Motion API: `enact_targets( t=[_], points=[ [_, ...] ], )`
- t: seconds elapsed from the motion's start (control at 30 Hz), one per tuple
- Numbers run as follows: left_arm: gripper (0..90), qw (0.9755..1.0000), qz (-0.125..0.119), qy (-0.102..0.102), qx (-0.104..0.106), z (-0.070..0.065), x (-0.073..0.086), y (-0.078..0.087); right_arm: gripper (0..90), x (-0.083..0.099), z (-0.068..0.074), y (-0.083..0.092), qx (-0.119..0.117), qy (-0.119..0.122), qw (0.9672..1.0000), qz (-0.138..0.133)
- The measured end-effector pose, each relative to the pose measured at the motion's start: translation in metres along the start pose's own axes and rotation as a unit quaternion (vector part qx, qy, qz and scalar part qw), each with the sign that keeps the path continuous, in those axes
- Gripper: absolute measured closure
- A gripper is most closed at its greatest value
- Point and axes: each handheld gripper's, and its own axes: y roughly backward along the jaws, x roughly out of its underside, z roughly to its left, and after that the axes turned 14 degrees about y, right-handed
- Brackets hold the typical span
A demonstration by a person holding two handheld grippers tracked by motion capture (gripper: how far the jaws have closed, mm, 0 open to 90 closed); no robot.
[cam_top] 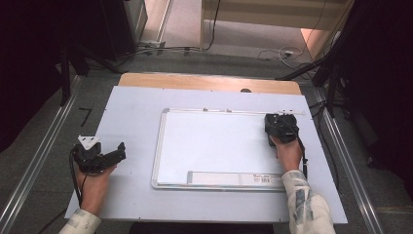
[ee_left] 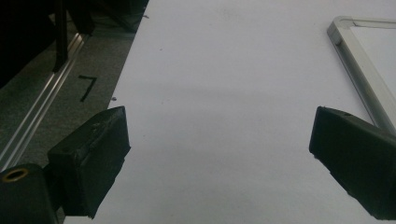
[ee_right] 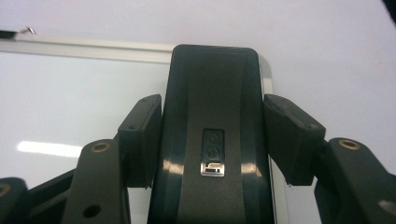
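High view: the whiteboard lies flat in the middle of the table, its long side running left to right, and everything else sits relative to it. The right gripper is over the whiteboard's far right corner, clenched on a black eraser (a smooth dark block with a small logo on its back). In the right gripper view both jaws press the eraser's long flanks, so its long axis runs straight out along the gripper, its far end reaching the whiteboard's metal frame. The eraser thus points away from the person, across the board's short side; any wiping stroke would, I judge, have to sweep leftward over the white surface, which lies almost wholly to the left of that hand.

The right forearm comes up along the whiteboard's right edge, wrist straight, hand behind the tool. The left gripper rests on the table well left of the whiteboard, jaws spread wide with nothing between them, pointing toward its near left side.
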Motion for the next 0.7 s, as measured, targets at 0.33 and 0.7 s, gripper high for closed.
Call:
enact_targets(
  t=[0.33, 0.7],
  points=[
    [5.5, 1.0000, 0.001, 0.000, -0.001, 0.000, 0.000, 0.000, 38.2, -0.001, -0.004, -0.005, -0.004, -0.003, 0.9999, -0.011],
    [5.5, 1.0000, 0.000, 0.000, 0.000, 0.000, 0.000, 0.000, 20.8, -0.002, -0.008, 0.013, -0.032, -0.008, 0.9990, -0.030]
  ],
)
